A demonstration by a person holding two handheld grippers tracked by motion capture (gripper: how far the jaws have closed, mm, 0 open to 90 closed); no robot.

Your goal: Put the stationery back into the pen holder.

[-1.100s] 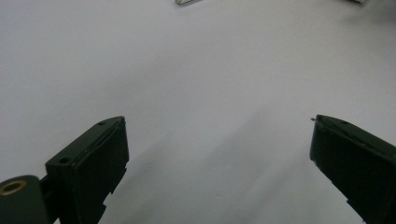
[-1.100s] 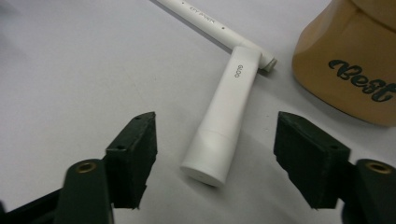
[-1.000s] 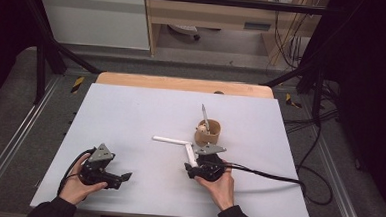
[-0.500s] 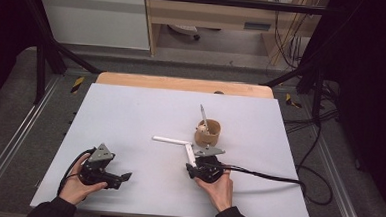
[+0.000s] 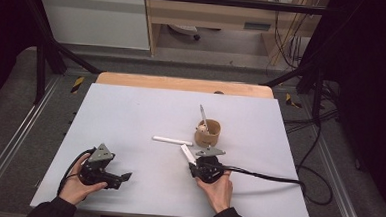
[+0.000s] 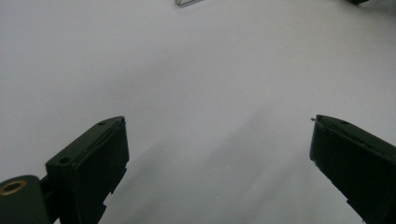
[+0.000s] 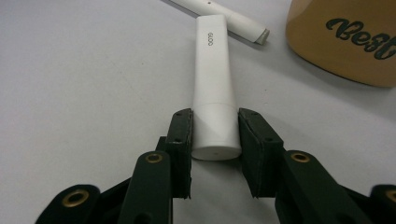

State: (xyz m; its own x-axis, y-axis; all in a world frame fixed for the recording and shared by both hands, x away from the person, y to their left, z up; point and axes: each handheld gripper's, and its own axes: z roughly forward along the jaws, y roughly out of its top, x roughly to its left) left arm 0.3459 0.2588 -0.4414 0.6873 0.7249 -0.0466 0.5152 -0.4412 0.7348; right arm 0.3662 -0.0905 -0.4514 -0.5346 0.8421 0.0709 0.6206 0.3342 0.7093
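White plastic, smooth and cylindrical: the tube (image 7: 214, 88) lay flat on the table (image 5: 130, 115), near end between the jaws of your right gripper (image 7: 215, 135), far end just short of a second white stick (image 7: 224, 14) that lay crosswise beyond it. Jaws had just been closing and stood against both sides of the tube's butt end; judged a grip taken, though firm pressure could not be confirmed. Step in hand, by judgement: pick-up of the tube, lift not yet begun. Next move called for a straight rise, then a tilt to upright so the tube could go into the cup (image 5: 207, 133). Cup: tan, paper-like, round, dark lettering on its wall, standing just beyond your right gripper (image 5: 198, 161), one pale stick (image 5: 202, 116) already leaning out of it. Table surface: matt, pale grey, unmarked. Your left gripper (image 5: 120, 177) rested near the front edge, well apart from the work, jaws wide and empty over bare table.
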